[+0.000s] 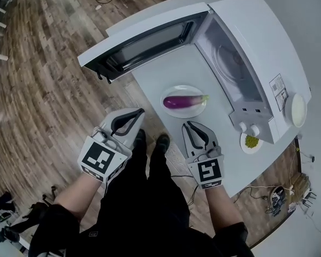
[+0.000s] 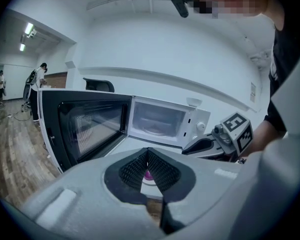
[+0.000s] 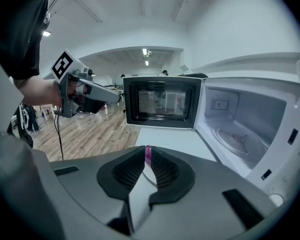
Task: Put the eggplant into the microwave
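Note:
A purple eggplant [image 1: 182,101] with a green stem lies on a white plate [image 1: 188,113] on the white counter, in front of the microwave [image 1: 257,42], whose door [image 1: 144,42] hangs wide open. My left gripper [image 1: 140,112] hovers off the counter's left edge, tips together, nothing in it. My right gripper [image 1: 188,125] sits just short of the plate, its jaws parted by a narrow slit and holding nothing. In the left gripper view the eggplant [image 2: 148,174] shows through the jaws of the left gripper [image 2: 148,153]. A purple sliver of eggplant [image 3: 148,156] shows between the tips of the right gripper [image 3: 146,149].
The microwave cavity [image 3: 240,129] holds a glass turntable. A small dish of yellow-green food [image 1: 251,142] sits by the microwave's knobs. The counter [image 1: 176,68] ends just left of the plate; wood floor [image 1: 43,90] lies beyond. People stand far off in the room.

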The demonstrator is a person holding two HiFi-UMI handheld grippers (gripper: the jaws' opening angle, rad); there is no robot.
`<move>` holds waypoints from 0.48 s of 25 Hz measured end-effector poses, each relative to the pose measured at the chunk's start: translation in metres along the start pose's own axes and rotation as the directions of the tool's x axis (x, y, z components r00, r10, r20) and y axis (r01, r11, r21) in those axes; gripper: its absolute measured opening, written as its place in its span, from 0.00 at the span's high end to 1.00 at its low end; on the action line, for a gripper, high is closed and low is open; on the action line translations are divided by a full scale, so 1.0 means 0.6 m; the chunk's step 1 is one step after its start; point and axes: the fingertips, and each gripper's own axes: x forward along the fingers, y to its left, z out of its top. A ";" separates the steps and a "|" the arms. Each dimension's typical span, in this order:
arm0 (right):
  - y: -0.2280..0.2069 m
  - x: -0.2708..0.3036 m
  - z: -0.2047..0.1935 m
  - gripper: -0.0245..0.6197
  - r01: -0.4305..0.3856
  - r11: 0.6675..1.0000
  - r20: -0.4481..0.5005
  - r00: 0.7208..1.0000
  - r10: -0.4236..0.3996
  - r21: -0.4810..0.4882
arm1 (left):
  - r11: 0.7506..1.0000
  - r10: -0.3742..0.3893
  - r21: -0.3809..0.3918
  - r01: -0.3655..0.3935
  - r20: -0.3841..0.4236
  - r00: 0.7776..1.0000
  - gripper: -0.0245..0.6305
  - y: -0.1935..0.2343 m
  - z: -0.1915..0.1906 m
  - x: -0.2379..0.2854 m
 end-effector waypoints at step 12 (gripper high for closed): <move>-0.013 0.066 -0.098 0.82 -0.020 0.962 -0.162 0.986 -0.025 -0.274 | 0.998 -0.065 0.010 0.065 -0.038 0.997 0.95 0.001 -0.059 0.073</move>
